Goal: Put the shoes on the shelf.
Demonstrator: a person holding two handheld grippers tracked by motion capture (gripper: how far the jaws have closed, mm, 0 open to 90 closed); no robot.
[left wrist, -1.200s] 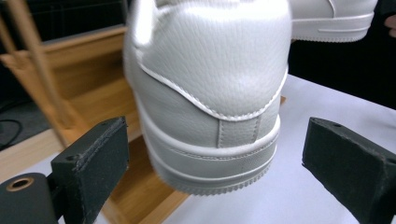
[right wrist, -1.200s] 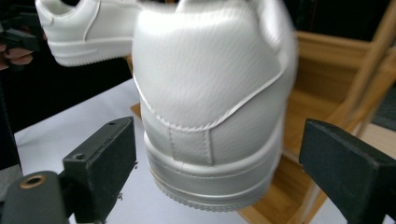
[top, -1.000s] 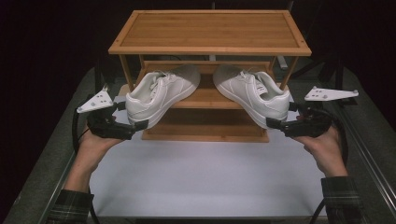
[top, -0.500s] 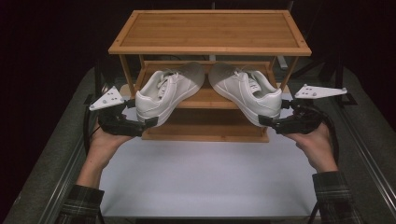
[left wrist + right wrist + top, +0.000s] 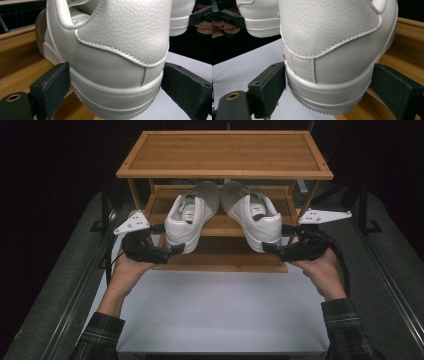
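Two white leather sneakers are held by their heels in front of a wooden shoe rack (image 5: 225, 152). My left gripper (image 5: 172, 251) is shut on the left sneaker (image 5: 187, 220), its jaws pressing both sides of the heel (image 5: 117, 62). My right gripper (image 5: 270, 248) is shut on the right sneaker (image 5: 255, 215) in the same way, at its heel (image 5: 329, 50). Both toes reach in under the top shelf, over the middle shelf (image 5: 220, 226), side by side and angled towards each other. Whether the soles touch the shelf I cannot tell.
The rack has a lower shelf (image 5: 220, 259) under the shoes and side posts (image 5: 134, 195) near each hand. A white table surface (image 5: 210, 310) lies in front of the rack, with dark rails (image 5: 75, 305) along both sides.
Both grippers have moved forward and inward with the sneakers. The toes, spread apart in front of the rack a second ago, now sit close together over the middle shelf.
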